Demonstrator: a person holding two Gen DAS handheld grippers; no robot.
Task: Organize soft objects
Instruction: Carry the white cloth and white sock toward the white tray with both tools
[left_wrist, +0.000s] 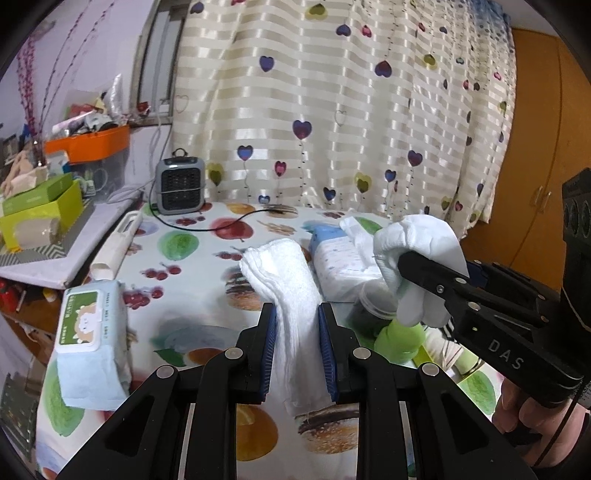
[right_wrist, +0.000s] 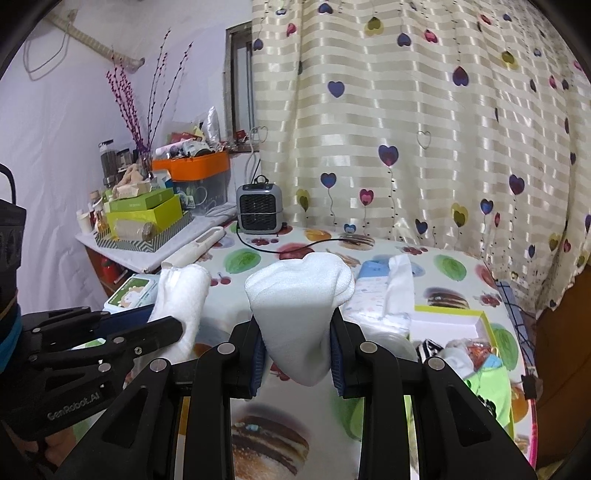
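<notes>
My left gripper (left_wrist: 297, 350) is shut on a folded white towel (left_wrist: 288, 284), held above the fruit-print table; it also shows in the right wrist view (right_wrist: 183, 295), with the left gripper at the left (right_wrist: 162, 328). My right gripper (right_wrist: 297, 354) is shut on a white sock (right_wrist: 299, 295) and holds it above the table. In the left wrist view the sock (left_wrist: 417, 243) and right gripper (left_wrist: 421, 273) are at the right, beside the towel.
A wet-wipes pack (left_wrist: 90, 339) lies at left. A tissue pack (left_wrist: 343, 262) sits mid-table. A yellow-green box (right_wrist: 454, 325) with small clothes stands at right. A grey heater (right_wrist: 260, 208) and its cord are at the back; a cluttered shelf (right_wrist: 147, 225) is at left.
</notes>
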